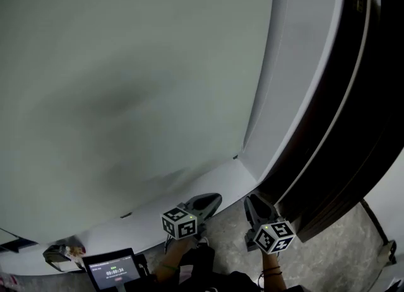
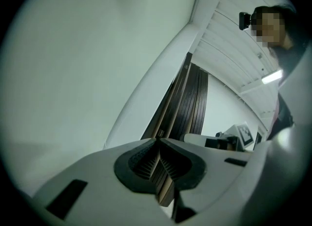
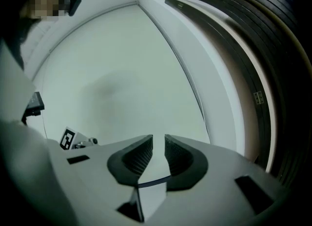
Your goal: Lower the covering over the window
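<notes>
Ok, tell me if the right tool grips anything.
No, the right tool shows its jaws apart, with only the pale surface behind visible in the gap.

A dark ribbed band curves up the right side and runs out past the top edge. It cannot be told whether it is a window frame or a folded blind. At the bottom edge, a small screen shows print too small to read, and its lower part is cut off. Beside it sits a small cluttered object, too blurred to identify. The person's arms are cut off by the bottom edge.
</notes>
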`<state>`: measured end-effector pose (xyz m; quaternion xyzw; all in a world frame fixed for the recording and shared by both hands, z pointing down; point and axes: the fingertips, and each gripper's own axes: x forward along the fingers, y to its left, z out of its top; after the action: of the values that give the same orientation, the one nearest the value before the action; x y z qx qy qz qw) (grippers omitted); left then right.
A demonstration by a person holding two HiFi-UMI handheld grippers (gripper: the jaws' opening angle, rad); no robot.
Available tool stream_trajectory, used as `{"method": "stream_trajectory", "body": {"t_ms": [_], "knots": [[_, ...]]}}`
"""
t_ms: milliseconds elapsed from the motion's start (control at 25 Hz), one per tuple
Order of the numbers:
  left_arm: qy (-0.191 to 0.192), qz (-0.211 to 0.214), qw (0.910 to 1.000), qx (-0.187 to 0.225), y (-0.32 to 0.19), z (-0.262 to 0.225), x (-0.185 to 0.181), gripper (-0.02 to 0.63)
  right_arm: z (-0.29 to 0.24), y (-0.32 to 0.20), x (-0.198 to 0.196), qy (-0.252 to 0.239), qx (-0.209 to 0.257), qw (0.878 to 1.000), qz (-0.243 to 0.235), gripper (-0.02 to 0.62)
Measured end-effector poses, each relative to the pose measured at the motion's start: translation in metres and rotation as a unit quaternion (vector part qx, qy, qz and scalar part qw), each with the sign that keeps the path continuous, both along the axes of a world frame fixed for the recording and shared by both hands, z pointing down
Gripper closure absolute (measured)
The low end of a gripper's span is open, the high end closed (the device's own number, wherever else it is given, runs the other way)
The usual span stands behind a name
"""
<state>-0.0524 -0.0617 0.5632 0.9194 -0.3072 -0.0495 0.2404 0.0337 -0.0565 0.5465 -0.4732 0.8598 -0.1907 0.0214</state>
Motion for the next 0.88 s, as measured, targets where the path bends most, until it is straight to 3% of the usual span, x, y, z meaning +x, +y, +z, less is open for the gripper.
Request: {"method": "stream_trajectory", "body": {"t_ms": [200,440,880], "knots": [[0.014,-0.023,0.9995,0.014,0.048,-0.012,0.014,0.583,0.008,0.054,0.017,0.028,-0.009,1.000,0.001,0.532],[0.015,-0.034,0.9987,0.036,0.169,-0.043,0.099,0.583,-0.015,0.180,0.098,0.022,0.010,1.000,0.001,0.532],[-0.008,-0.035,0.9993,0.010,0.195,-0.008,0.096,0.583,0.011,0.203,0.064,-0.004,-0.011,0.999,-0.038,0.532]]}}
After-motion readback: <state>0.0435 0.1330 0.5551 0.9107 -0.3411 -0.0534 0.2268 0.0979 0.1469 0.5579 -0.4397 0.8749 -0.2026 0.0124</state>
